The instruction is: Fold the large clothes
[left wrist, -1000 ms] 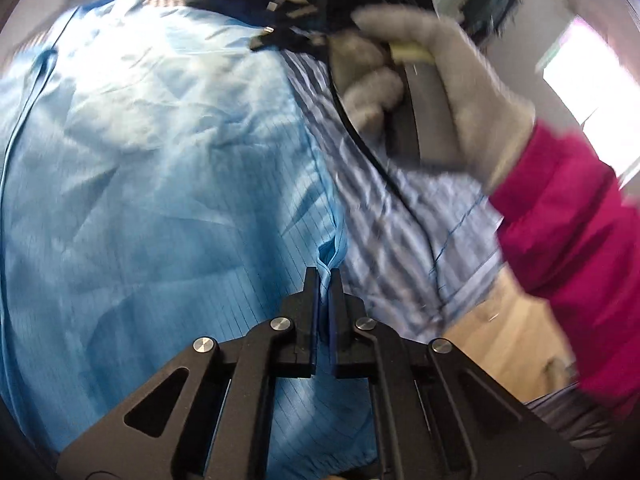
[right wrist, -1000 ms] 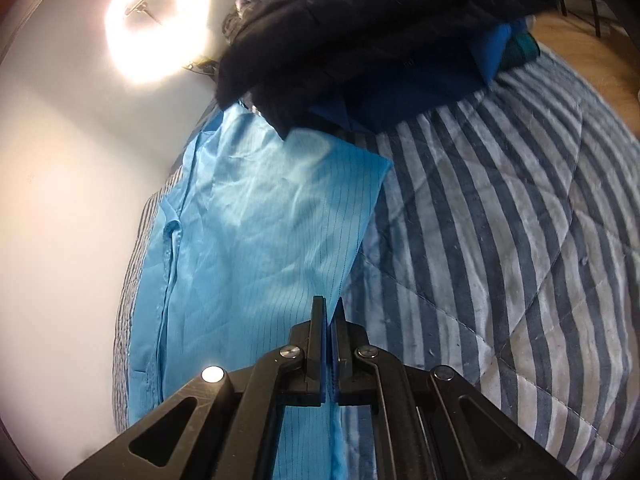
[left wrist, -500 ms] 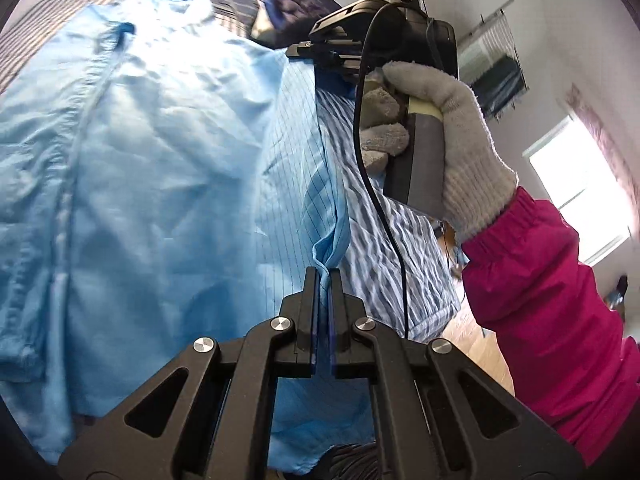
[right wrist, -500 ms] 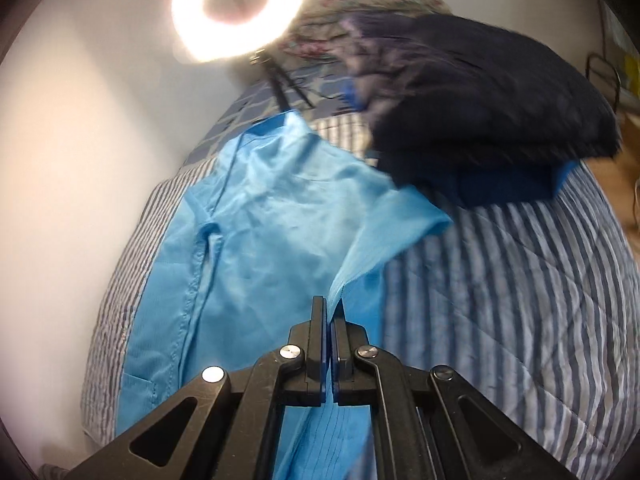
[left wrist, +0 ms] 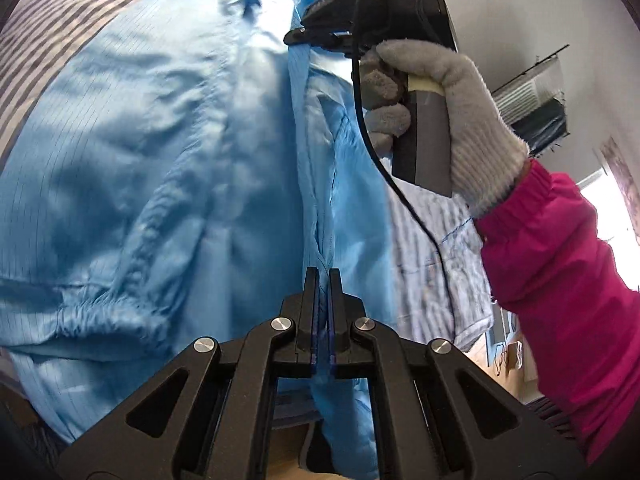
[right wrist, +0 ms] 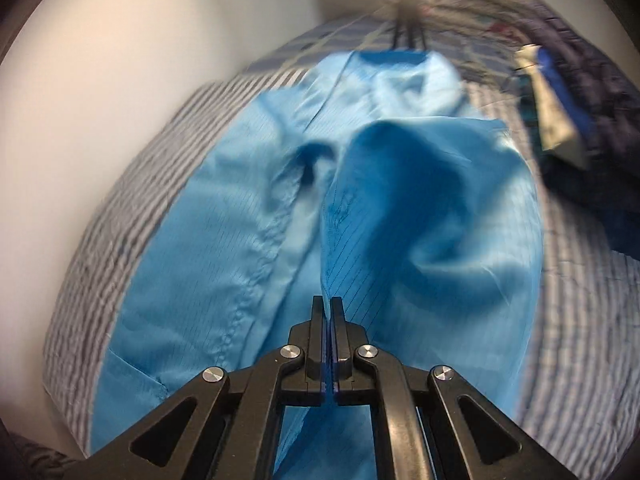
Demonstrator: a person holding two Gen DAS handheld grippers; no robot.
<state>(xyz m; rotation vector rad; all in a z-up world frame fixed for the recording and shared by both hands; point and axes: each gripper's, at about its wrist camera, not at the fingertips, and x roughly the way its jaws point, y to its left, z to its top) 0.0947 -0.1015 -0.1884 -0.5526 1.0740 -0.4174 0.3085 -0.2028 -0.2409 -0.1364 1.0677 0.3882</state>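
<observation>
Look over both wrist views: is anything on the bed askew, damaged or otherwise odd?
Nothing looks damaged or spilled. The blue garment is wrinkled and bunched, with one side lifted off the striped bedcover because the left gripper and right gripper each pinch its edge. A dark clothes pile sits beside it.

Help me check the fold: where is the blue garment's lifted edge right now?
In the left wrist view, it runs taut between the left gripper and right gripper, above the blue garment.

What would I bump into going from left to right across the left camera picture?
Striped bedcover → blue garment → left gripper pinching its edge → grey gloved hand holding the right gripper → pink sleeve.
</observation>
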